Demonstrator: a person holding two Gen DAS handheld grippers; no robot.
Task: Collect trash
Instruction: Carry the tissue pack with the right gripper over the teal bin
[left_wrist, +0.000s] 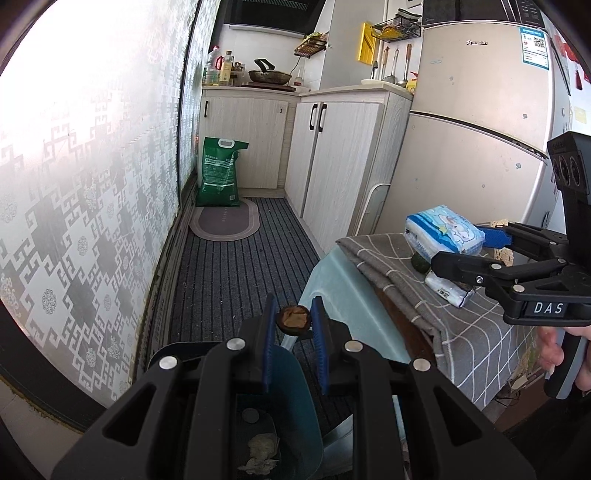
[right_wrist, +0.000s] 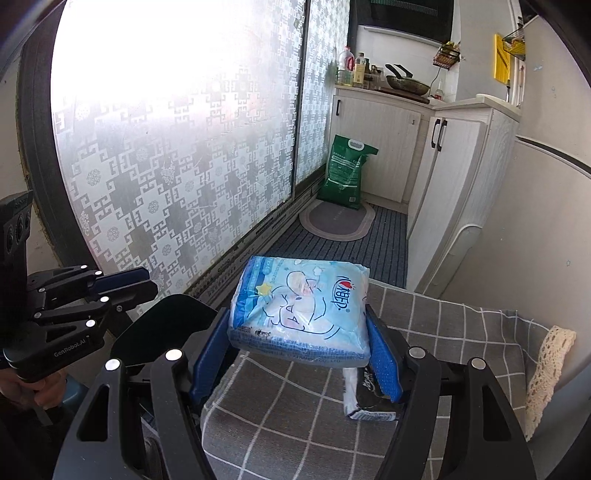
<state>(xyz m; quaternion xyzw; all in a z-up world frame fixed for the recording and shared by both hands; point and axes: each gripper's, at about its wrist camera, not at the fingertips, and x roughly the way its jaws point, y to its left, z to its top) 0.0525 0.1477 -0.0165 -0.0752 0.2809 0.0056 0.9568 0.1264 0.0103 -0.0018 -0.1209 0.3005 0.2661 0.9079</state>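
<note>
My left gripper (left_wrist: 293, 319) is shut on a small round brown piece of trash (left_wrist: 293, 318) and holds it above a dark trash bin (left_wrist: 291, 417) with crumpled paper inside. My right gripper (right_wrist: 299, 354) is shut on a blue and white tissue pack (right_wrist: 301, 306), lifted above the table with the grey checked cloth (right_wrist: 443, 343); the pack also shows in the left wrist view (left_wrist: 443, 232). A small white packet (right_wrist: 364, 402) lies on the cloth under the right finger. A dark green round object (left_wrist: 420, 263) sits beside the packet (left_wrist: 448, 290).
Patterned frosted window (left_wrist: 92, 184) on the left. Striped floor mat (left_wrist: 229, 277), oval rug (left_wrist: 225, 221) and green sack (left_wrist: 219, 171) ahead. White cabinets (left_wrist: 332, 155) and fridge (left_wrist: 472, 129) on the right. A light blue cover (left_wrist: 347, 295) hangs off the table's end.
</note>
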